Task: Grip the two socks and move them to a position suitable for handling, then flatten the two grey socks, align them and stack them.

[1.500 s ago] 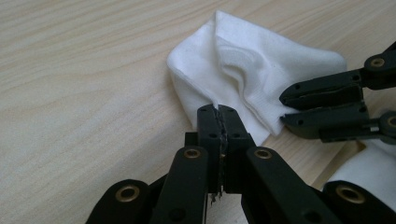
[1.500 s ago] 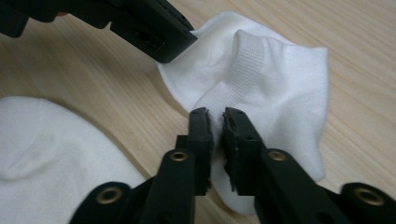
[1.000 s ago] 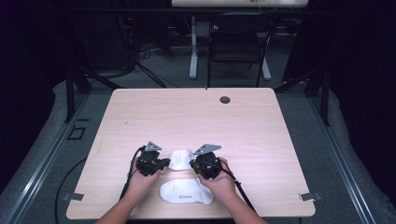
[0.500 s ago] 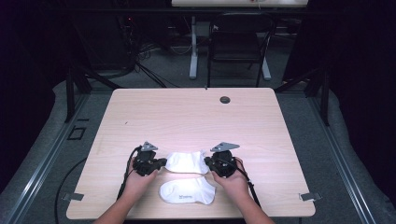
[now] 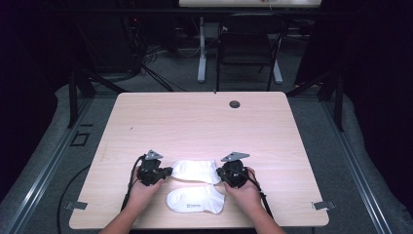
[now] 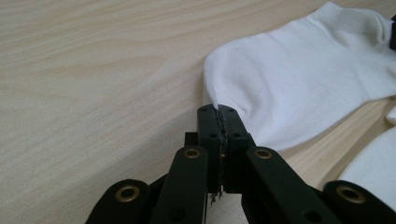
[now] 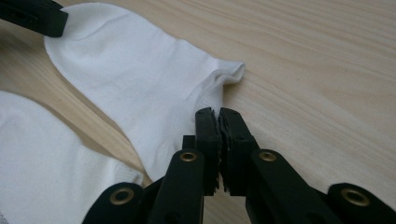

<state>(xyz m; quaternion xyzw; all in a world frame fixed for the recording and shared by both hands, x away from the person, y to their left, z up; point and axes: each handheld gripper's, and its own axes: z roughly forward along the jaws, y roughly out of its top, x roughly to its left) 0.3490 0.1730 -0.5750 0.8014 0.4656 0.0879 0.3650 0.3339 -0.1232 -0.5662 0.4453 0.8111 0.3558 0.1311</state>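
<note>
Hand-held grippers, left (image 5: 168, 171) and right (image 5: 220, 174), pinch the far sock's (image 5: 195, 170) ends.

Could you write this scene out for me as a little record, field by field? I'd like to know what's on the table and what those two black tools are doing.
surface: wooden table
far sock: white, lying flat, stretched between both tools
near sock: white, lying flat, untouched
left gripper: fingers shut on the far sock's toe edge
right gripper: fingers shut on the far sock's cuff end
hands: one on each tool, at the table's near edge
other: small dark round fitting near the far edge
</note>
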